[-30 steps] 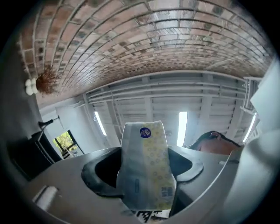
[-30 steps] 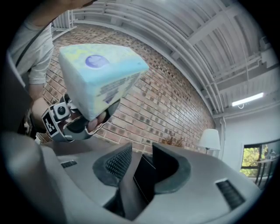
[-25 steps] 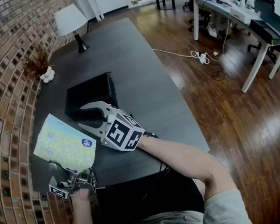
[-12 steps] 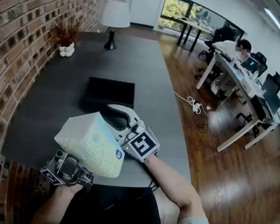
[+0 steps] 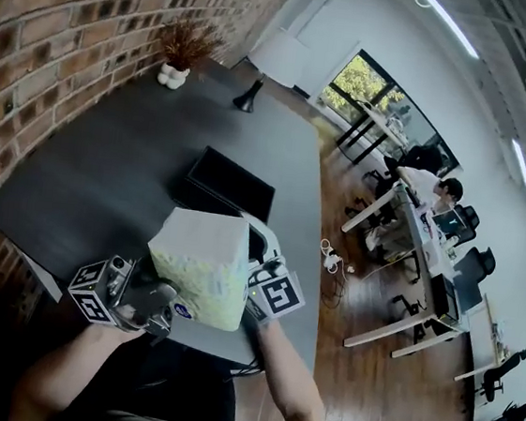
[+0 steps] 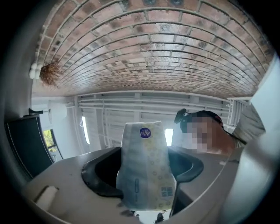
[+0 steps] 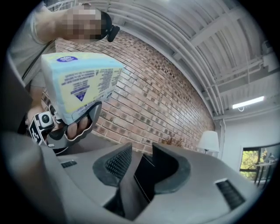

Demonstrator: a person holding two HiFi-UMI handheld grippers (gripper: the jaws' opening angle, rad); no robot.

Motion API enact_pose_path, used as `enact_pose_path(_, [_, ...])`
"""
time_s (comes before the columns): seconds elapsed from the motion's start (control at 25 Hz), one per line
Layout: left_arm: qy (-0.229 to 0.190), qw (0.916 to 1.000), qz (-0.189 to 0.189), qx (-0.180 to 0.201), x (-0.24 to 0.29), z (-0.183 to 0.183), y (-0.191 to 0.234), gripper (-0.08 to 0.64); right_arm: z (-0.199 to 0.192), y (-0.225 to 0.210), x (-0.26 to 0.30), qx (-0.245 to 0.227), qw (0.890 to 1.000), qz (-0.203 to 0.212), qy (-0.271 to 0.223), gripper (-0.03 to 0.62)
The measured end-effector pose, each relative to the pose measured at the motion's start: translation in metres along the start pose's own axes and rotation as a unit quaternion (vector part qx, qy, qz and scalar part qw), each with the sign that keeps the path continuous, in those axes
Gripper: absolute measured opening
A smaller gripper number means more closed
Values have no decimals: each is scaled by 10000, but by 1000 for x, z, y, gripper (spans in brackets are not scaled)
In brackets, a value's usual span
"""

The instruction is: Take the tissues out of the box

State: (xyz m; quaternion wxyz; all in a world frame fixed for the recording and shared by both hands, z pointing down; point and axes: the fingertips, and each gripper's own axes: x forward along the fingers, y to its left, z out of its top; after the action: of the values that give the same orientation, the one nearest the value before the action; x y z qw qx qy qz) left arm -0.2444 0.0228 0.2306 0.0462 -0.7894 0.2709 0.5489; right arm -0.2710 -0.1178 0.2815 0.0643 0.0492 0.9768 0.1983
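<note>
The left claw (image 5: 166,300) is clamped on the tissue pack (image 5: 202,266), its jaws spread wide, one against each broad side of the soft pack near its lower end. In the left gripper view the pack stands upright between the dark pads and is pinched in at the bottom, with a round blue sticker (image 6: 145,132) near its top. The pack is out of the black box (image 5: 233,184) and is held in the air over the near edge of the dark worktop (image 5: 107,168), touching neither of them. The right claw (image 5: 257,244) hangs just beside the pack on its right, partly hidden behind it in the head view. The right gripper view shows its jaws standing apart with nothing between them, and only the black box on the worktop beyond shows through the gap. The box lies flat near the middle of the worktop, well apart from the pack. At the far end of the worktop a lamp (image 5: 272,61) with a white shade and a dried plant (image 5: 188,43) in a pale pot stand close to the brick wall (image 5: 66,31). Office desks (image 5: 403,221) fill the room to the right.
</note>
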Motion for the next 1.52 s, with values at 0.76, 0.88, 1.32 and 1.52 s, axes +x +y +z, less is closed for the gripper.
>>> enact_pose_path(0.76, [2, 9999, -149, -30, -12, 25, -9, 339, 6, 46, 5, -496, 9953, 818, 133, 146])
enact_pose_path(0.88, [-8, 9999, -167, -38, -11, 25, -11, 337, 8, 48, 6, -562, 9945, 875, 125, 146])
enact_pose_path(1.32, [-6, 9999, -162, 24, -12, 28, -11, 337, 5, 59, 10, -679, 9917, 1071, 205, 146])
enact_pose_path(1.52, [-3, 9999, -169, 10, -12, 27, -10, 337, 6, 60, 9, -709, 9913, 1087, 219, 146])
